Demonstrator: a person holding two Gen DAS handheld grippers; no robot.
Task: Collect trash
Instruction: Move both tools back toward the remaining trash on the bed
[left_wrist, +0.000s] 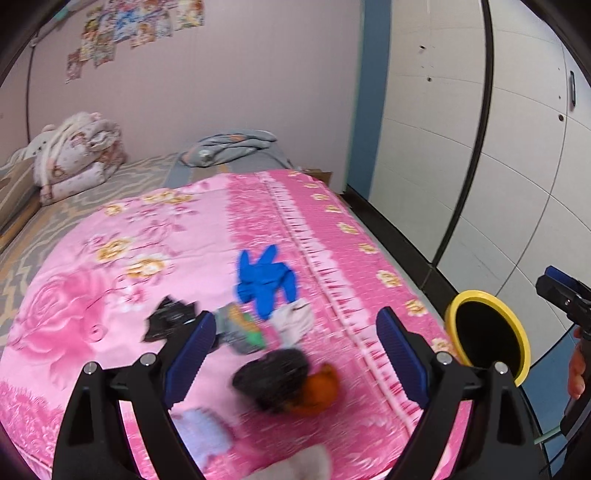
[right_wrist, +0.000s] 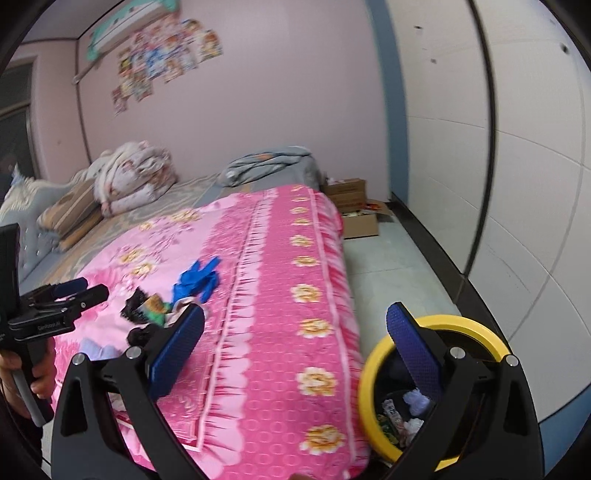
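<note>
Trash lies on the pink flowered bedspread (left_wrist: 110, 302): a blue glove (left_wrist: 264, 280), a black crumpled bag (left_wrist: 168, 319), a grey-green wrapper (left_wrist: 242, 328), a white wad (left_wrist: 295, 321), a black lump (left_wrist: 271, 376) against an orange piece (left_wrist: 319, 391), and a pale purple tissue (left_wrist: 203, 432). My left gripper (left_wrist: 295, 354) is open and empty just above the black lump. A yellow-rimmed bin (right_wrist: 373, 384) with trash inside stands on the floor beside the bed. My right gripper (right_wrist: 295, 347) is open and empty above the bed edge and bin. The glove (right_wrist: 195, 278) shows in the right wrist view.
Folded quilts (left_wrist: 74, 155) and a grey blanket (left_wrist: 232, 146) lie at the far end of the bed. Cardboard boxes (right_wrist: 354, 210) sit on the floor past the bed. A white panelled wardrobe (right_wrist: 517, 184) runs along the right, leaving a narrow floor strip.
</note>
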